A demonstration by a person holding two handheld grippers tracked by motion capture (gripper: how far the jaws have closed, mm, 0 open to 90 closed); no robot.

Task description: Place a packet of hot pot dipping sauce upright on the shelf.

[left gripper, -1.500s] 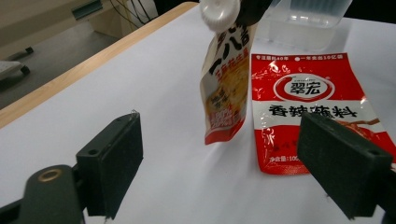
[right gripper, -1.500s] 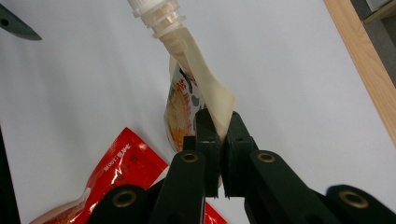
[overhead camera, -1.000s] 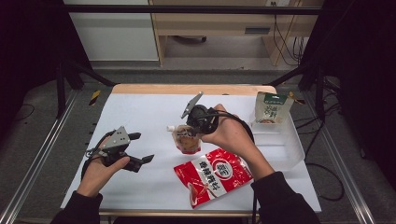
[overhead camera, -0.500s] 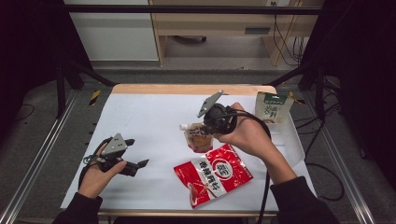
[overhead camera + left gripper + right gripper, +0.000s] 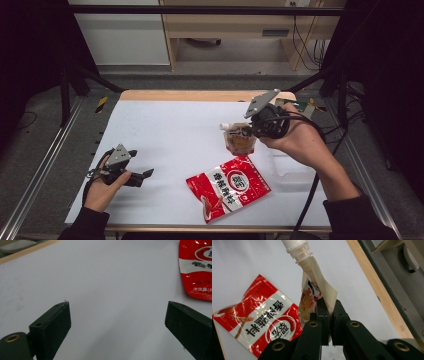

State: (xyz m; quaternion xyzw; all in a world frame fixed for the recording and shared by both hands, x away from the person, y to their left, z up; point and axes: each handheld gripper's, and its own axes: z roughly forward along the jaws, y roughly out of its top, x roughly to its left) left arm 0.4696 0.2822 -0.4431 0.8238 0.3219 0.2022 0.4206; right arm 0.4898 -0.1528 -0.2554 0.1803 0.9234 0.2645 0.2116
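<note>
My right gripper (image 5: 245, 133) is shut on a small spouted pouch (image 5: 240, 140) with a white cap, holding it above the table's right middle. In the right gripper view the pouch (image 5: 315, 293) is pinched by its edge between the black jaws of this gripper (image 5: 329, 312), with the cap pointing away. A red snack bag (image 5: 229, 186) lies flat on the white table (image 5: 165, 135), below the pouch. My left gripper (image 5: 142, 175) rests low at the front left, open and empty. In the left gripper view the jaws of that gripper (image 5: 117, 315) stand wide apart over bare table, the red snack bag (image 5: 197, 270) at the upper right.
A clear plastic tray (image 5: 290, 172) sits on the table's right side under the right forearm. A carton (image 5: 299, 106) stands at the far right corner behind the right hand. A yellow-handled tool (image 5: 101, 104) lies off the table at the far left.
The right hand has carried the pouch rightward and a little up, away from the table's centre. The left hand has sunk toward the table at the front left.
</note>
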